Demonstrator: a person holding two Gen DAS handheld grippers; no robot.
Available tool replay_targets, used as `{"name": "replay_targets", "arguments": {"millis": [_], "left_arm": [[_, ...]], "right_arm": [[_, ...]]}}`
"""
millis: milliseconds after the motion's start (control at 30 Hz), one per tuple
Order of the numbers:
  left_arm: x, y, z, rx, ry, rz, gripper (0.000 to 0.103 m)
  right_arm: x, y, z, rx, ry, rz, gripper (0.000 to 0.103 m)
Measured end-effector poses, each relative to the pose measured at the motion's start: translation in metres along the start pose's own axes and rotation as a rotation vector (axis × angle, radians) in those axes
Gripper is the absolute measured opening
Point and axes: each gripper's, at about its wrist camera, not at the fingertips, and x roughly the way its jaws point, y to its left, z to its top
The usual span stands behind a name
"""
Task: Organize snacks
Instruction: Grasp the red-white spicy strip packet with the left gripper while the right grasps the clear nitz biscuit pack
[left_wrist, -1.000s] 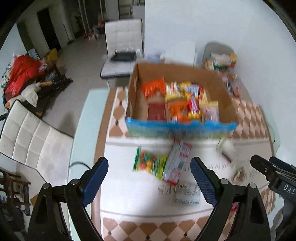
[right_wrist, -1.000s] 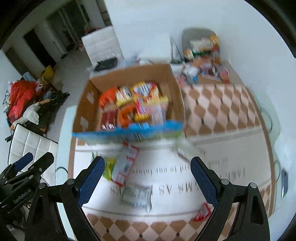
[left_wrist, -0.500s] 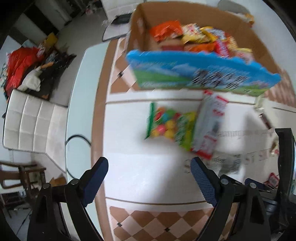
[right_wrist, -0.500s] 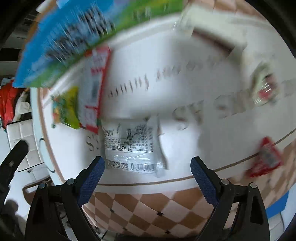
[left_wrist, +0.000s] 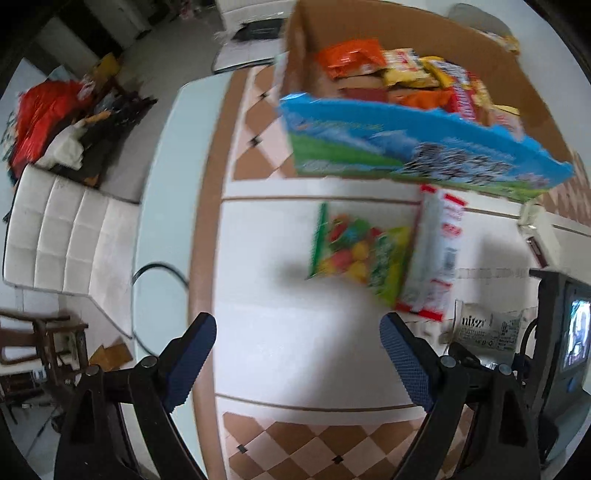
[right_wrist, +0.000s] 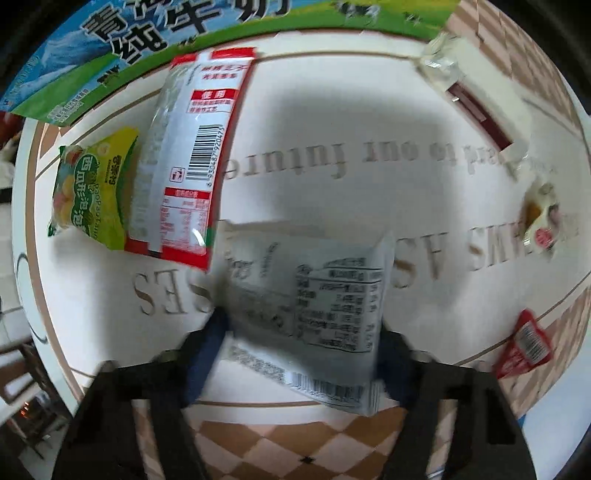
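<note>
My right gripper points down at the table and its jaws are closing on a white snack packet with black print; both blue pads touch its side edges. The same white packet lies right of my left gripper, which hangs open over bare tablecloth. Beyond it lie a bag of coloured candy balls, a green bag and a long red-and-white packet. Behind them stands a cardboard box with a blue-green front, filled with snacks.
A small red packet, a small wrapped snack and a white-and-maroon box lie to the right. The table's glass edge runs along the left, with a white chair beside it and clutter on the floor beyond.
Both grippers dropped toward the table and tipped to point down. The right gripper came down over the white packet and its jaws narrowed onto it. The left jaws stayed wide.
</note>
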Motion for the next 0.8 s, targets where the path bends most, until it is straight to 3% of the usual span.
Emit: {"name": "replay_targets", "arguments": {"millis": [367, 500, 633, 667, 733, 800], "left_arm": [[0.041, -0.110, 0.051, 0.242, 0.104, -0.097, 0.091], [0.060, -0.134, 0.067, 0.275, 0.136, -0.097, 0.091], [0.074, -0.149, 0.076, 0.280, 0.148, -0.095, 0.091], [0.077, -0.152, 0.076, 0.286, 0.149, -0.087, 0.089], [0.083, -0.156, 0.075, 0.289, 0.156, -0.077, 0.065], [0.088, -0.158, 0.071, 0.292, 0.150, -0.036, 0.057]], "right_arm": [[0.006, -0.097, -0.008, 0.144, 0.016, 0.005, 0.066], [0.011, -0.112, -0.014, 0.168, 0.022, 0.043, 0.070], [0.016, -0.120, -0.018, 0.151, 0.008, 0.011, 0.078], [0.017, -0.121, -0.019, 0.156, 0.007, 0.012, 0.080], [0.019, -0.124, -0.021, 0.156, 0.009, 0.014, 0.080], [0.021, -0.127, -0.024, 0.153, 0.010, 0.014, 0.080]]}}
